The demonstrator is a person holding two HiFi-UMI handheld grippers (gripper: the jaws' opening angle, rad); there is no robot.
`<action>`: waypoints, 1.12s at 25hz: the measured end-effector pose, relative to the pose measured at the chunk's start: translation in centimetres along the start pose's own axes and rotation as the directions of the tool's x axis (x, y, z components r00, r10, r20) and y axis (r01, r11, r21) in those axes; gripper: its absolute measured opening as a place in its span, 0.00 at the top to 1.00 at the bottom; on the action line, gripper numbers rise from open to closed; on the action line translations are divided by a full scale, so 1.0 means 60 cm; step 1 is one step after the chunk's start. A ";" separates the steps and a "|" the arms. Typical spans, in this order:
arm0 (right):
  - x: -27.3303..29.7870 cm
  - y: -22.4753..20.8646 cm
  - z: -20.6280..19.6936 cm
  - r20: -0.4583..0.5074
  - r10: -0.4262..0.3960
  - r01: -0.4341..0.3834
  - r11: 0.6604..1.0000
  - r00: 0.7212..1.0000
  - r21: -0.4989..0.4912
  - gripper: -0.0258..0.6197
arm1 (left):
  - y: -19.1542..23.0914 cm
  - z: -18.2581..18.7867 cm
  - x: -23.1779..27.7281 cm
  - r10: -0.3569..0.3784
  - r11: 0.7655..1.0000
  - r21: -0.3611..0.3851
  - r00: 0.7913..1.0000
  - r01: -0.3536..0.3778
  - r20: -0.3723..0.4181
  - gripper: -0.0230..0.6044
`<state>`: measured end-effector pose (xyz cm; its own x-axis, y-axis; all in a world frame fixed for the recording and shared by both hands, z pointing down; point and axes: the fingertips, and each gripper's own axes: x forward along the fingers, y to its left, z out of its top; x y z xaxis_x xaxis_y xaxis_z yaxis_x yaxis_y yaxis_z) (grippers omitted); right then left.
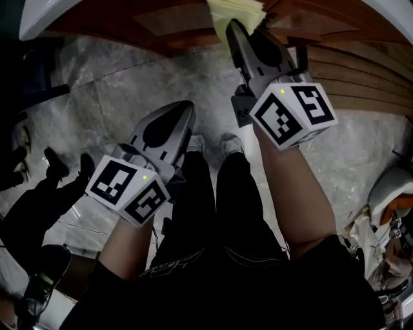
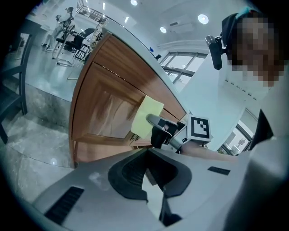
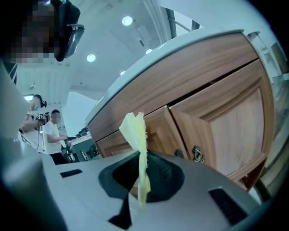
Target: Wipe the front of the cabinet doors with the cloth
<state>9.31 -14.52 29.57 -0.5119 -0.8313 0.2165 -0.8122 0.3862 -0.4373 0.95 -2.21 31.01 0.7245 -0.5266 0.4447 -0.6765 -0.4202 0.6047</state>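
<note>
Two claws, one cloth. Right claw (image 1: 233,29): clamped on a thin fold of the yellow cloth (image 1: 237,9), which appears to lie flat against the wooden cabinet doors (image 3: 235,117). Left claw (image 1: 186,108): closed, nothing in it, low over the marble floor (image 1: 90,84), well apart from the doors. Risk: the grip is narrow, so drag on the wood may pull the cloth free, and the metal handles (image 3: 196,153) may snag it. Room: door panels unobstructed, white desk (image 3: 180,43) edge overhanging above.
</note>
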 end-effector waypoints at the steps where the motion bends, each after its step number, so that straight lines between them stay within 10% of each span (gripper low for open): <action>1: -0.007 -0.011 0.004 0.004 -0.010 0.010 1.000 1.000 0.003 0.90 | -0.005 -0.002 0.004 0.000 1.000 0.000 1.000 0.000 -0.003 0.95; 28: -0.084 -0.095 0.034 0.053 -0.103 0.102 0.994 0.993 0.031 0.90 | -0.014 -0.014 0.036 0.030 1.000 -0.007 1.000 -0.030 0.002 0.95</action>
<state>17.12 -13.34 29.18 -0.4096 -0.8869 0.2138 -0.8509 0.2869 -0.4402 3.19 -2.40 32.01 0.7036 -0.5407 0.4611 -0.6970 -0.3988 0.5959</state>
